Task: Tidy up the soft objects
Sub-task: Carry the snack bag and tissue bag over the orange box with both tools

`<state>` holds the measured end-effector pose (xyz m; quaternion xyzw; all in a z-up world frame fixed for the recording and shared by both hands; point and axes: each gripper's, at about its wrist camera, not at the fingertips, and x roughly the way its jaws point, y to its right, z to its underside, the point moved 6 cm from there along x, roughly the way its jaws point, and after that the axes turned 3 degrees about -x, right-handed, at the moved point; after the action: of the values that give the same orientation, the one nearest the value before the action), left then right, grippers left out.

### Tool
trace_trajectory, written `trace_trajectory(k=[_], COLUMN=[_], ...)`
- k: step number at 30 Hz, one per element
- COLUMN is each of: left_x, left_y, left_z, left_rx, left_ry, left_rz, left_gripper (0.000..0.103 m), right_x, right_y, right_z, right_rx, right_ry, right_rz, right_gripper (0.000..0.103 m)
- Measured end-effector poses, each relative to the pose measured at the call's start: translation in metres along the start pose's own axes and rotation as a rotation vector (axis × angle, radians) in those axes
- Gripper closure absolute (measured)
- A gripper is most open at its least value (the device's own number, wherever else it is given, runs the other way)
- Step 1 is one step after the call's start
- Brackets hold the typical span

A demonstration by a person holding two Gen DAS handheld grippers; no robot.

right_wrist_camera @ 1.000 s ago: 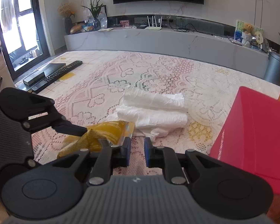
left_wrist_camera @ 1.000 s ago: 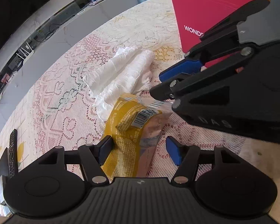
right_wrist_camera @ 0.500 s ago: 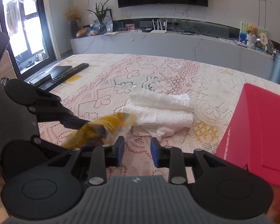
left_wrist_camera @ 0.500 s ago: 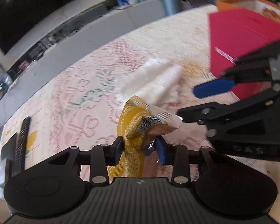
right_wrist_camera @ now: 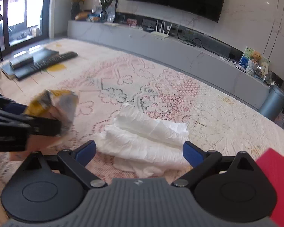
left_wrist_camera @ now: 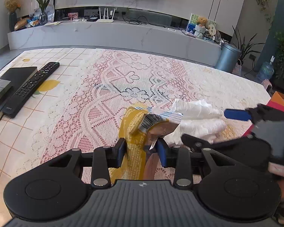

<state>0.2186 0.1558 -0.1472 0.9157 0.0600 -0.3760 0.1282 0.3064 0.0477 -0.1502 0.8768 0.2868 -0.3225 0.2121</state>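
My left gripper (left_wrist_camera: 142, 152) is shut on a crumpled yellow snack bag (left_wrist_camera: 136, 126) with a silver barcode end, held above the lace tablecloth; the bag also shows blurred at the left of the right wrist view (right_wrist_camera: 55, 102). A rolled white cloth bundle (right_wrist_camera: 145, 136) lies on the table. My right gripper (right_wrist_camera: 140, 151) is open wide, its blue pads on either side of the bundle's near edge, not touching it. In the left wrist view the bundle (left_wrist_camera: 200, 119) lies to the right, with the right gripper's blue pad over it.
A black remote (left_wrist_camera: 31, 89) and a dark flat box (left_wrist_camera: 13, 79) lie at the table's far left. A red box (right_wrist_camera: 276, 185) sits at the right edge. A grey bin (left_wrist_camera: 228, 57) stands on the floor beyond the table.
My left gripper closed on the yellow bag, lifted it and swung left. My right gripper opened from nearly shut to wide and moved over the white cloth bundle.
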Motion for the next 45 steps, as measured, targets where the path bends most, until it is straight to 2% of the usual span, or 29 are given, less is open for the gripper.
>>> trace_trajectory(k=[3, 8, 12, 14, 15, 19, 20, 21, 22, 24, 27, 34, 39, 45], left_x=[0.004, 0.01, 0.012, 0.012, 0.011, 0.012, 0.012, 0.011, 0.011, 0.009, 0.002, -0.031, -0.068, -0.107], left_y=[0.0, -0.003, -0.004, -0.004, -0.004, -0.004, -0.004, -0.004, -0.004, -0.005, -0.007, 0.001, 0.02, 0.057], left_z=[0.002, 0.005, 0.005, 0.005, 0.005, 0.005, 0.005, 0.005, 0.005, 0.005, 0.003, -0.005, -0.004, -0.001], left_rx=[-0.004, -0.034, -0.045, -0.047, -0.048, -0.047, -0.046, -0.044, -0.044, -0.048, -0.067, -0.073, -0.129, -0.116], left_ry=[0.003, -0.017, -0.017, -0.016, -0.016, -0.016, -0.015, -0.014, -0.012, -0.007, 0.023, 0.101, 0.142, 0.185], left_rz=[0.006, 0.036, 0.044, 0.045, 0.045, 0.045, 0.044, 0.043, 0.042, 0.045, 0.051, 0.057, 0.121, 0.186], left_gripper=[0.062, 0.064, 0.064, 0.064, 0.064, 0.064, 0.064, 0.064, 0.065, 0.066, 0.067, 0.069, 0.069, 0.069], right_x=[0.019, 0.039, 0.046, 0.044, 0.043, 0.039, 0.037, 0.036, 0.035, 0.03, 0.011, -0.058, -0.11, -0.165], right_y=[0.0, -0.007, 0.006, 0.003, 0.002, 0.009, 0.01, 0.012, 0.014, 0.018, 0.02, 0.02, 0.015, 0.024], right_z=[-0.004, -0.002, 0.004, 0.004, 0.004, 0.004, 0.003, 0.002, 0.001, -0.002, -0.007, -0.01, 0.004, 0.019], right_rx=[-0.001, -0.055, 0.115, 0.103, 0.11, 0.131, 0.134, 0.132, 0.127, 0.154, 0.181, 0.274, 0.324, 0.387], right_ry=[-0.015, -0.032, -0.065, -0.061, -0.061, -0.059, -0.06, -0.064, -0.068, -0.066, -0.023, 0.056, 0.105, 0.162], right_rz=[0.005, 0.003, -0.076, -0.069, -0.07, -0.035, -0.034, -0.022, -0.014, -0.028, -0.022, -0.082, -0.137, -0.164], right_gripper=[0.003, 0.003, 0.009, 0.012, 0.015, 0.044, 0.048, 0.067, 0.078, 0.084, 0.086, 0.086, 0.086, 0.086])
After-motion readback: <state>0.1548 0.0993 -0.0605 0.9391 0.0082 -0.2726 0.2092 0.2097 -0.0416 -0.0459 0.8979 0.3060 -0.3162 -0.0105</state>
